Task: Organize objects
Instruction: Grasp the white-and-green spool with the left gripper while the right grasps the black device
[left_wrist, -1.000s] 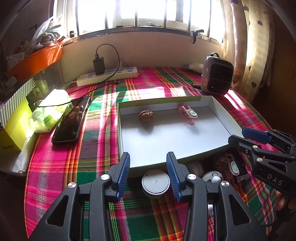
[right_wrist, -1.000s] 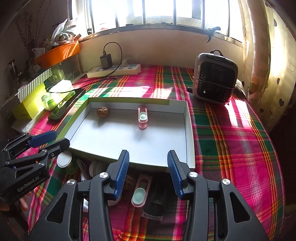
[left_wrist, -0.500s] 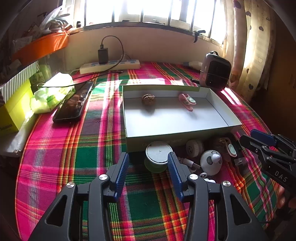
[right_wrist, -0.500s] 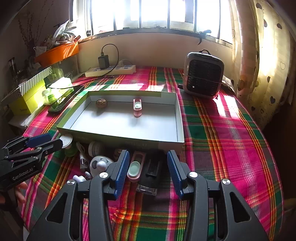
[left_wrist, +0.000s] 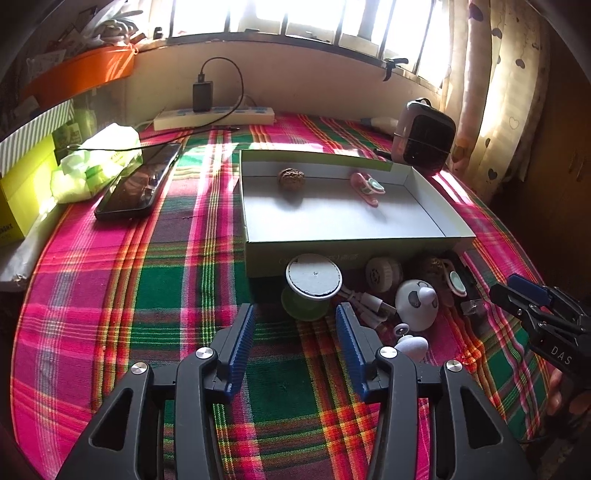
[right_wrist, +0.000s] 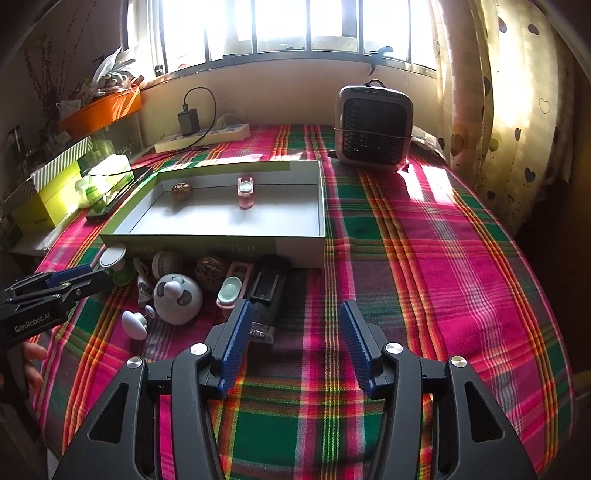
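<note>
The shallow white cardboard tray with green outer walls (left_wrist: 354, 247) sits mid-table, a brown walnut (left_wrist: 291, 178) and a pink clip (left_wrist: 365, 187) against its far wall. Along its near wall waits the clutter, biggest first: a black rectangular device (right_wrist: 266, 295), a round white panda-faced fan (right_wrist: 178, 298), a green spool with a white cap (left_wrist: 312, 285), a second walnut (right_wrist: 211, 271), a second pink clip (right_wrist: 232, 286).

The left gripper (left_wrist: 294, 341) has just been opening, jaws wide, nothing between, just short of the spool. The right gripper (right_wrist: 295, 338) has also just been opening, empty, beside the black device.

The spool looks light and rigid; pinching its narrow waist seems safest. The tray's near wall needs clearing; its floor is roomy, as is the plaid cloth (right_wrist: 424, 236) to its right.
</note>
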